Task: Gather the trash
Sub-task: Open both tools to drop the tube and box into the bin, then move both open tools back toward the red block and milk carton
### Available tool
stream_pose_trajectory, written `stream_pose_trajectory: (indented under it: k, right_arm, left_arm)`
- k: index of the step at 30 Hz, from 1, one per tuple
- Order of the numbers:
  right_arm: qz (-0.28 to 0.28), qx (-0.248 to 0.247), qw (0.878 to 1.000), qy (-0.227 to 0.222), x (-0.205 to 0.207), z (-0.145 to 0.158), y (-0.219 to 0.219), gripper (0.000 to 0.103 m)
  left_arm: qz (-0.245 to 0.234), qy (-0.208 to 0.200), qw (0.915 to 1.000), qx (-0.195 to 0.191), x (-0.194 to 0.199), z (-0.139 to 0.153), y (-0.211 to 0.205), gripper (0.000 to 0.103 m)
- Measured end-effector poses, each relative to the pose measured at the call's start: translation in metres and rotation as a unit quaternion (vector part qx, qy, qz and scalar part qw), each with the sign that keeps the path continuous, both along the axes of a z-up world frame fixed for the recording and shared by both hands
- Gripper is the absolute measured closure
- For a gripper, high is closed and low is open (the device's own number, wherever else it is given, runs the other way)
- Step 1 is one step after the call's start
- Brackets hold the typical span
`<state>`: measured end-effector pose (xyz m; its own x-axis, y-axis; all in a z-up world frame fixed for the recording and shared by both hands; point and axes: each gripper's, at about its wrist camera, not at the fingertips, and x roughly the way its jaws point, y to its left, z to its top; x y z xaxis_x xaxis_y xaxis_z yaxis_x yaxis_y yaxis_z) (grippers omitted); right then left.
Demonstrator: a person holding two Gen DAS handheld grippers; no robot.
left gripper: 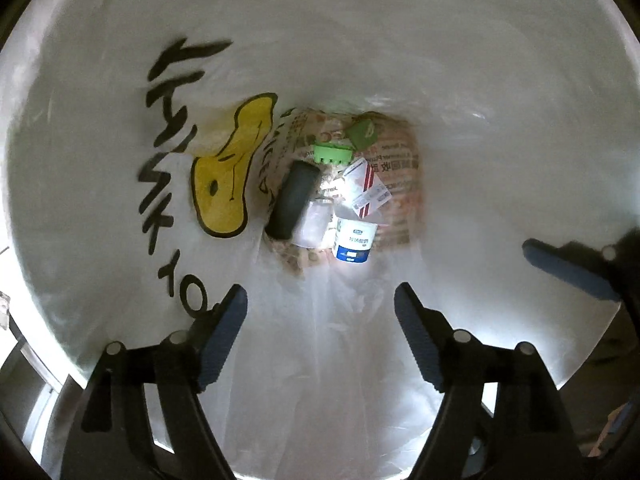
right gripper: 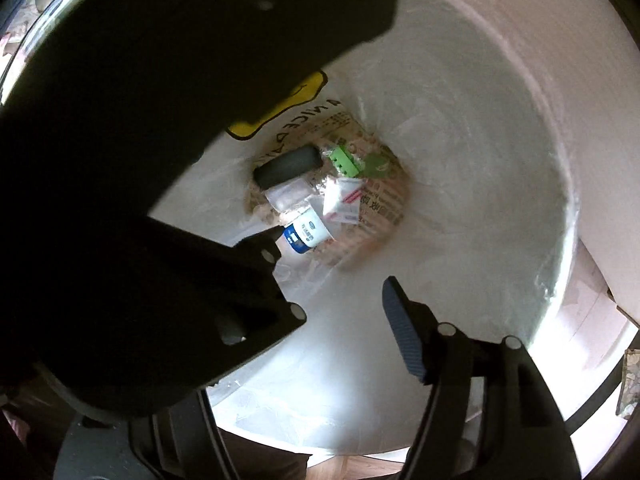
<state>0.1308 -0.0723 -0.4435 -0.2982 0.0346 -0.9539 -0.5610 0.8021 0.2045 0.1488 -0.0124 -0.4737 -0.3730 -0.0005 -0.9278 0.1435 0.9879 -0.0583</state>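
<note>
White bin liner (left gripper: pixel 460 80) surrounds both views; collected trash (left gripper: pixel 336 196) lies deep at its bottom, straight ahead. Left gripper (left gripper: pixel 320 320) is nearer, spread and empty; right gripper (right gripper: pixel 332 276) also gapes empty.

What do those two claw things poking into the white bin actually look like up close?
Each is a black plastic pincer. The left gripper has two angular black arms tipped with ribbed dark-blue pads, joined by round silver pins. The right gripper is built the same way, though the other tool's dark body hides one side. No cables, sleeves or printed markings show.
</note>
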Motion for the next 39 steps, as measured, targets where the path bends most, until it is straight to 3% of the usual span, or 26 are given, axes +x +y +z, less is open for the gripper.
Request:
stream_pose_trajectory:
  k: [14, 16, 20, 29, 39]
  right_arm:
    - [0.0, -0.018, 1.0, -0.011, -0.009, 0.023, -0.009, 0.036]
    - [-0.006, -0.017, 1.0, -0.011, -0.011, 0.028, -0.013, 0.036]
    - [-0.008, -0.022, 1.0, -0.021, -0.02, 0.043, -0.022, 0.035]
    - [0.002, -0.027, 0.998, -0.052, -0.039, 0.075, -0.035, 0.035]
    - [0.006, -0.03, 0.994, -0.101, -0.054, 0.111, -0.046, 0.035]
  left_arm:
    - [-0.01, -0.021, 0.9997, 0.013, -0.004, 0.013, 0.001, 0.024]
    - [-0.009, -0.029, 0.9993, 0.021, -0.007, 0.02, 0.002, 0.018]
    - [-0.002, -0.038, 0.9988, 0.032, -0.014, 0.028, 0.008, 0.018]
    - [0.015, -0.071, 0.9962, 0.049, -0.03, 0.06, 0.019, 0.018]
    - [0.0, -0.127, 0.9903, 0.056, -0.05, 0.111, 0.017, 0.018]
